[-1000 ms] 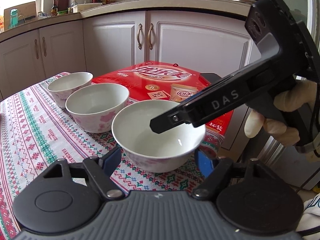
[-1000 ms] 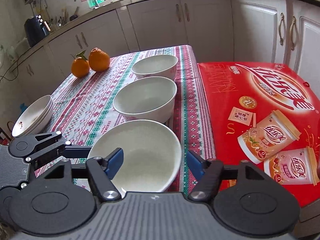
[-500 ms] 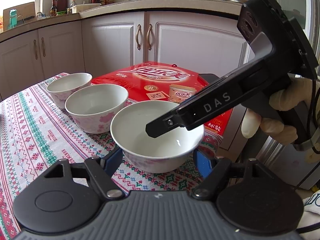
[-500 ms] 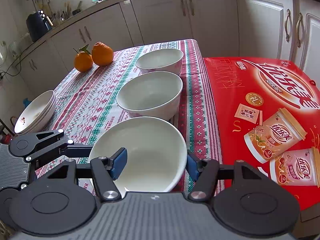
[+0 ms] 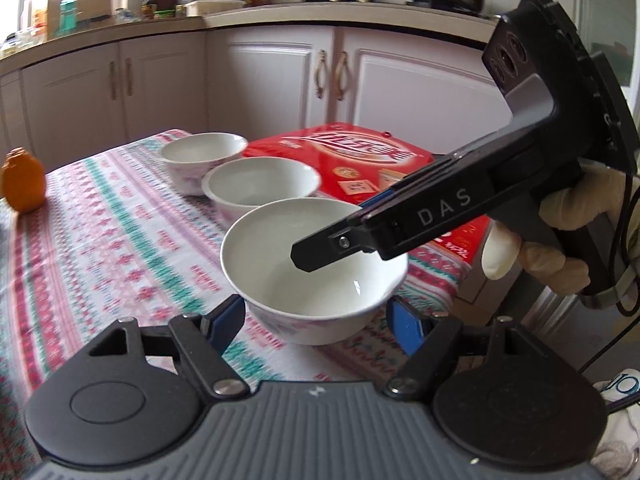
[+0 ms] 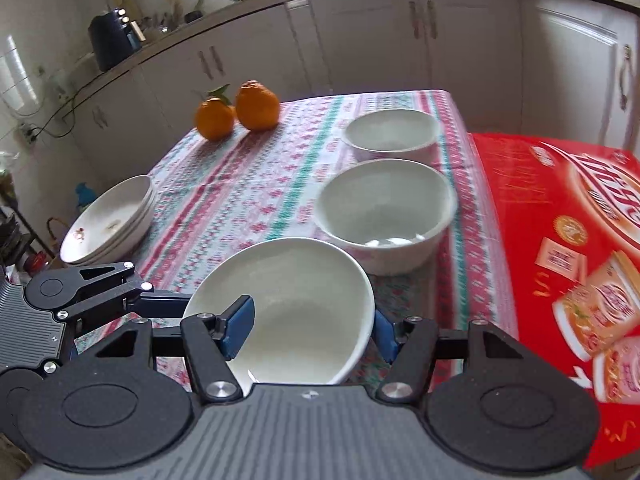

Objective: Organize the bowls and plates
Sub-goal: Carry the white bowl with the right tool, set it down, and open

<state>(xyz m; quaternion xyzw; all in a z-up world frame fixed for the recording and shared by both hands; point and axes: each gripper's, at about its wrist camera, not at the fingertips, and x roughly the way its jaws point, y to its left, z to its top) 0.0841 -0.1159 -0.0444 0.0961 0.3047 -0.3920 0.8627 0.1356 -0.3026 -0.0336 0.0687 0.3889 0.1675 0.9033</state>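
Both grippers are on the nearest bowl right now. The right gripper has one blue pad inside the bowl and the other against the outer wall, so its jaws are clenched on the rim; they've just been closing on it. The bowl sits tilted in that grip, and I think it's lifted off the tablecloth, hard to be sure.

The left gripper has the same bowl between its blue pads, one on each side down near the base. I can't tell if the pads actually press on it or just sit beside it.

Straight ahead of the right jaws are two more bowls in a row, the middle bowl and the far bowl. Off to the left of the jaws is a stack of plates, with two oranges farther out. A red box lies to the right.
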